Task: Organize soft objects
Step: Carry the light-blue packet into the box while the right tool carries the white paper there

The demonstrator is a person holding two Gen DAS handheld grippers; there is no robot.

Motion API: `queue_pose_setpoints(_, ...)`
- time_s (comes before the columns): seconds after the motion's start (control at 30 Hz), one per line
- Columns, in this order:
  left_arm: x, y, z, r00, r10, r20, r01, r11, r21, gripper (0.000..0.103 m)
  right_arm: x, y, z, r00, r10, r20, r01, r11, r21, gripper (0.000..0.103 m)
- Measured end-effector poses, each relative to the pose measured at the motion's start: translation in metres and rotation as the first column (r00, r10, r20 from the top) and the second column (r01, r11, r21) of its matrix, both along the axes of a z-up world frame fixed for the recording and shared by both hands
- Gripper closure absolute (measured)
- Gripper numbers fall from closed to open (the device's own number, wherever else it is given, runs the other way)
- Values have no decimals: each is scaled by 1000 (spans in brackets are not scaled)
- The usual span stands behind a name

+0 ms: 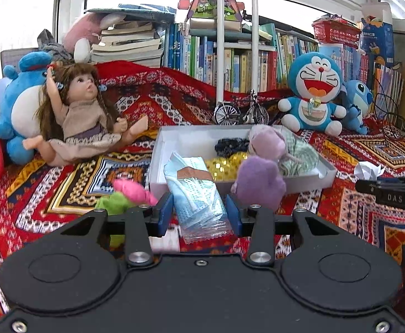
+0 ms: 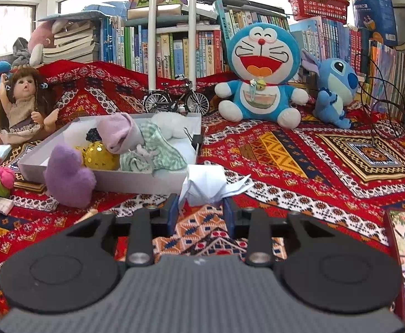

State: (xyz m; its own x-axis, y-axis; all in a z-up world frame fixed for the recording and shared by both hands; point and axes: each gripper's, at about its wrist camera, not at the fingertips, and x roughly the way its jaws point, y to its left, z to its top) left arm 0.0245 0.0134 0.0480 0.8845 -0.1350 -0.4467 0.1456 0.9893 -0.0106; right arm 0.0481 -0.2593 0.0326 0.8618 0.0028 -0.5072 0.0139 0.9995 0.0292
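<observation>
Left gripper [image 1: 199, 208]: its blue fingers [image 1: 165, 211] are narrow and press on both sides of a clear plastic pack of light blue face masks [image 1: 195, 191]; the pack is lifted above the cloth, and its far end reaches over the near wall of the box.

Right gripper [image 2: 201, 208]: its fingers stand narrow at both sides of a folded white paper figure [image 2: 206, 184]; I cannot tell if they really press on it.

White paper figure: it lies on the cloth, just beside the near right corner of the box.

Shallow grey cardboard box [image 2: 135, 179]: it holds a pale pink soft piece [image 2: 117, 131], a green-and-white checked cloth [image 2: 152, 149], a shiny gold item [image 2: 99, 152], a dark item and something white and fluffy.

Purple plush toy [image 2: 68, 177]: it leans on the near wall of the box, outside it.

Pink and green plush toy [image 1: 124, 197]: it lies on the cloth, at the left of the left gripper.

Red patterned woven cloth [image 2: 285, 152]: it covers the surface under all things.

Background: a brown-haired doll [image 1: 83, 116] leans on a blue and white plush at the left; a blue cat plush [image 2: 260, 75] and a blue alien plush [image 2: 334, 88] sit before rows of books; a small metal bicycle model [image 2: 176, 98] stands behind the box.
</observation>
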Motion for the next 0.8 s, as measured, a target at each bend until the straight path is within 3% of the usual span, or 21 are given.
queue_pose_setpoints(0.37, 56, -1, 23, 998, -9, -59, 7, 1000, -22, 63, 33, 4, 17, 998, 38, -43, -36, 998, 50, 64)
queue_pose_setpoints(0.8, 133, 9, 28, 982, -15, -187, 3, 998, -63, 63, 84, 10, 23, 989, 102, -111, -101, 995, 13, 65)
